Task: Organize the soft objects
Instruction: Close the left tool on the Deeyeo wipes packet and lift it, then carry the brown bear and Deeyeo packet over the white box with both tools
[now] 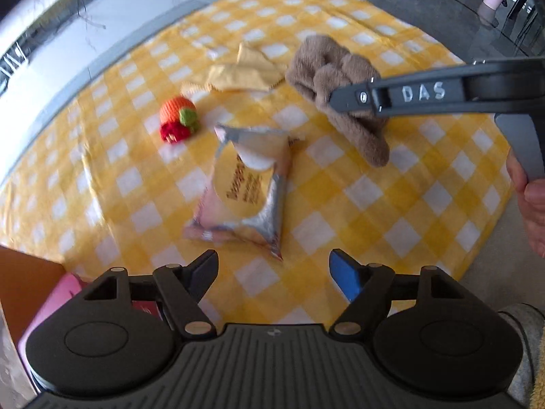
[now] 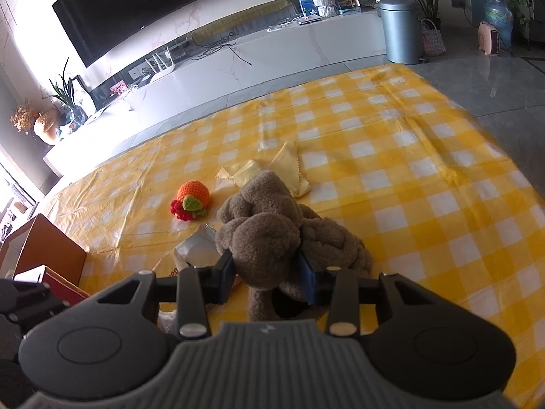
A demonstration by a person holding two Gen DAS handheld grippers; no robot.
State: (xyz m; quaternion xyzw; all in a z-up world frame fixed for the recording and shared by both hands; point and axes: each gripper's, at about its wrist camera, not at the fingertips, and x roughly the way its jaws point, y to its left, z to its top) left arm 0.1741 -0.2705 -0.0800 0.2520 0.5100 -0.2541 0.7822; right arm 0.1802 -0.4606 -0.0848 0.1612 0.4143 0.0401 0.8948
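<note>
A: Right gripper [image 2: 265, 272], state of fingers?
B: Clenched on the brown plush fabric [image 2: 269, 235]. The bundle bulges up toward 12 o'clock from the fingers, and a tail hangs below them toward 6 o'clock.

A: Left gripper [image 1: 273, 271]?
B: Released, fingers spread wide, nothing between them. The silver wipes pack [image 1: 243, 184] lies just beyond the fingertips at 12 o'clock on the yellow checked cloth [image 1: 391, 204].

A: Other soft items?
B: From the wipes pack, the crocheted orange toy [image 1: 178, 119] lies at 10 o'clock and the pale yellow cloth [image 1: 245, 71] at 12 o'clock, both apart from either gripper.

A: Obstructions?
B: The left view is blurred and the pack's print is unreadable. An orange box [image 1: 27, 286] at 8 o'clock is cut off by the frame. In the right view the plush hides most of the pack.
</note>
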